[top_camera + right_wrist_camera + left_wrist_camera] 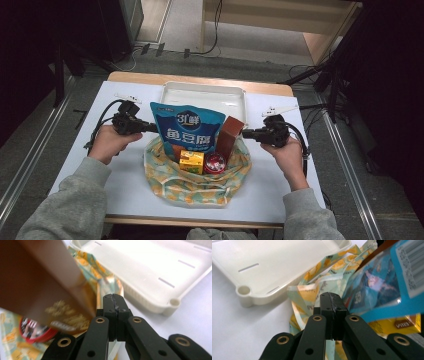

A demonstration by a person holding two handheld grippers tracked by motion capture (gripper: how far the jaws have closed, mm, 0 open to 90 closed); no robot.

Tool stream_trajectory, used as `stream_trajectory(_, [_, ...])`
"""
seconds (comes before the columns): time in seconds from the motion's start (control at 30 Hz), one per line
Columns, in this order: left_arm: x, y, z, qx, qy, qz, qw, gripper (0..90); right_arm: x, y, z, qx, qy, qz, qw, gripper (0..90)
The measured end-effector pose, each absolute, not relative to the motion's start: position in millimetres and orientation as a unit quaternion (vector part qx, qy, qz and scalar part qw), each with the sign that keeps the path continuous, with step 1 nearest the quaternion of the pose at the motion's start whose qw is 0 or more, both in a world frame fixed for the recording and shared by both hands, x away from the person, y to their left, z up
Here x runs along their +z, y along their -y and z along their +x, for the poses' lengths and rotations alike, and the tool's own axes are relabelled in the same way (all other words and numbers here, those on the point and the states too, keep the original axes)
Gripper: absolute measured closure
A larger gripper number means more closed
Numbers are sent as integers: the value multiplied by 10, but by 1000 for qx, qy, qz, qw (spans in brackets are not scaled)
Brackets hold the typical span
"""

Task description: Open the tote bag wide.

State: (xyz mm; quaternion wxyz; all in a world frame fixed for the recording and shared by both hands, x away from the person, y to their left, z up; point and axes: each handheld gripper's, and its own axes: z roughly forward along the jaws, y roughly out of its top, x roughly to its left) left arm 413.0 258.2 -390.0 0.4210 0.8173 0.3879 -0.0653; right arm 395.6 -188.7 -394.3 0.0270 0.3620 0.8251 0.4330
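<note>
Both grippers — left gripper, right gripper — are clamping the rims of the patterned bag at table centre, holding it open around 4 items; next, I judge, unloading into the white tray.

Both grippers' fingers pressed together.

We see the cloth bag lying at the middle of the table, close to its near edge, with the tray just behind it toward the far edge. In the bag, the snack pouch stands at the left, the box at the right; the small carton and round tin lie before them.
</note>
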Motion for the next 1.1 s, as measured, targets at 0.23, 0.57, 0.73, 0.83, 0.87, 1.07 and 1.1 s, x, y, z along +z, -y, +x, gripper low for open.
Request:
stream_trajectory(0.23, [-4043, -2477, 4182, -81, -380, 823, 415, 900, -3982, 1777, 4061, 452, -818, 356, 18, 900])
stream_trajectory(0.57, [-4213, -2374, 4185, -95, -366, 829, 411, 900, -4120, 1656, 4048, 450, -826, 340, 6, 900])
stream_trajectory(0.73, [-4288, -2337, 4166, -100, -364, 825, 421, 900, -4184, 1642, 4032, 449, -826, 342, 7, 900])
stream_trajectory(0.83, [-4352, -2326, 4170, -101, -367, 828, 412, 900, -4247, 1658, 4026, 448, -825, 345, 3, 900])
stream_trajectory(0.87, [-4371, -2326, 4174, -102, -368, 829, 408, 900, -4264, 1659, 4026, 446, -825, 346, 3, 900])
stream_trajectory(1.07, [-4434, -2299, 4176, -99, -367, 835, 397, 900, -4354, 1666, 4010, 439, -828, 348, 6, 900])
stream_trajectory(1.1, [-4447, -2300, 4179, -99, -368, 835, 397, 900, -4367, 1669, 4009, 437, -829, 348, 5, 900])
